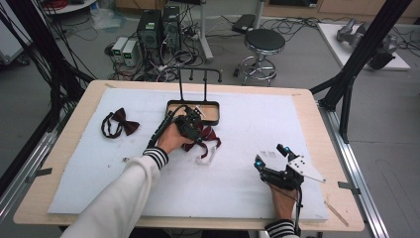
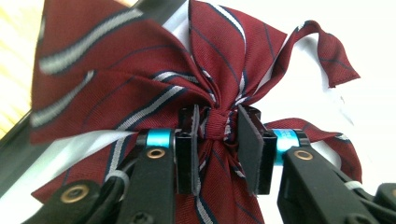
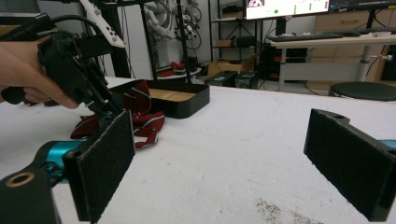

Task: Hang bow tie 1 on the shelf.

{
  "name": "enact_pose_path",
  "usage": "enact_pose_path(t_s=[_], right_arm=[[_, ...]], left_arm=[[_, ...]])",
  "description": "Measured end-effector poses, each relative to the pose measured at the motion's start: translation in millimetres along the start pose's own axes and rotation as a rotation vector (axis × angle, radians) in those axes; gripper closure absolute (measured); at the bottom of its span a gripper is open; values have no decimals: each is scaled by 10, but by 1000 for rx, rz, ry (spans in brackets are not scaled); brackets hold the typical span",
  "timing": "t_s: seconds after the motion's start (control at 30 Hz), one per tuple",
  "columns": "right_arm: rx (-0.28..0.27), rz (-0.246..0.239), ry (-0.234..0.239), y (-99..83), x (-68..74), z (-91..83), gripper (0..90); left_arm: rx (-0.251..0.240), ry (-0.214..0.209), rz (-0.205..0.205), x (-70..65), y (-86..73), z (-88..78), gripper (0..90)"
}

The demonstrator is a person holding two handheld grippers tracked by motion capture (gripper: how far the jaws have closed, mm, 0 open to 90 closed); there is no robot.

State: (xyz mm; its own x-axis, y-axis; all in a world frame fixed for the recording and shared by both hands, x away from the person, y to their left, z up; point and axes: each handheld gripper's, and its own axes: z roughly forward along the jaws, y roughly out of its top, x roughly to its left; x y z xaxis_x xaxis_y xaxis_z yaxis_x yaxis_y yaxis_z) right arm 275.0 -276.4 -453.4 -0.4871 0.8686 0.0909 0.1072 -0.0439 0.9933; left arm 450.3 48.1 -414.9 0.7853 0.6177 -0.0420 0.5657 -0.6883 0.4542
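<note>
- Two bow ties lie on the white mat (image 1: 237, 124), and the black tray (image 1: 194, 112) with its upright wire stand serves as the landmark for both.
- One, the striped red bow tie (image 1: 205, 135), sits just in front of the tray, its upper edge touching or overlapping the tray's near rim.
- In the left gripper view, the left gripper (image 2: 218, 137) has its jaws narrowed around the bow tie's (image 2: 140, 79) centre knot; the left pad touches the fabric, while whether the right one presses on it I cannot tell.
- From above, the left gripper (image 1: 195, 130) comes in from the near side of the tray, angled towards it.
- Well to the right of the tray and nearer the table's front edge, the right gripper (image 1: 271, 154) rests on the mat.
- Its jaws stand wide apart with nothing between them, as the right gripper view (image 3: 229, 163) shows.
- Far to the left of the tray lies the dark bow tie (image 1: 119, 123) with its strap looped beside it, apart from both grippers.
</note>
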Motion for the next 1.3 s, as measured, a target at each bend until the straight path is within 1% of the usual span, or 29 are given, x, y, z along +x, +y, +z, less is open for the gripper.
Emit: enact_pose_path(t_s=[0.03,0.17,0.2,0.23,0.27,0.33,0.4,0.43,0.57,0.6,0.7,0.77,0.87,0.93,1.0,1.1,1.23,1.3], right_arm=[[0,-1,0,0,-1,0,80],[0,1,0,-1,3,0,80],[-1,-4,1,-1,0,1,80],[1,1,-1,0,2,-1,80],[1,2,-1,-1,3,0,80],[2,2,0,0,3,-2,80],[-1,-4,0,0,0,1,80],[-1,-4,0,-1,0,1,80],[-2,-4,1,-1,1,2,80],[-1,-3,-1,-1,1,1,80],[1,0,-1,-1,2,-1,80],[2,2,-1,0,3,-1,80],[-2,-3,-1,-1,1,2,80],[0,-2,-1,0,2,0,80],[0,0,-4,-1,4,1,80],[0,2,-4,-2,4,3,80],[0,-2,-4,0,4,4,80],[0,-4,-6,-1,3,4,80]], left_arm=[[5,1,5,0,2,-4,709],[2,0,3,4,-1,-5,736],[5,2,9,1,0,-8,740],[-4,4,3,-11,-2,-1,743],[3,7,12,-11,-1,-7,745],[-2,9,20,-15,-8,-7,746],[-14,6,14,-17,-18,-7,746],[-13,7,21,-14,-24,-10,746],[-31,8,23,-24,-40,-19,747],[-31,9,31,-21,-42,-30,747],[-69,5,34,-32,-57,-76,748],[-92,8,48,-33,-71,-123,748],[-148,-2,46,-30,-115,-210,748],[-178,-6,40,-28,-144,-267,748],[-226,-10,33,-18,-189,-349,747],[-281,-10,24,-3,-247,-460,748],[-341,-9,8,36,-323,-614,747],[-376,2,1,61,-374,-714,747]])
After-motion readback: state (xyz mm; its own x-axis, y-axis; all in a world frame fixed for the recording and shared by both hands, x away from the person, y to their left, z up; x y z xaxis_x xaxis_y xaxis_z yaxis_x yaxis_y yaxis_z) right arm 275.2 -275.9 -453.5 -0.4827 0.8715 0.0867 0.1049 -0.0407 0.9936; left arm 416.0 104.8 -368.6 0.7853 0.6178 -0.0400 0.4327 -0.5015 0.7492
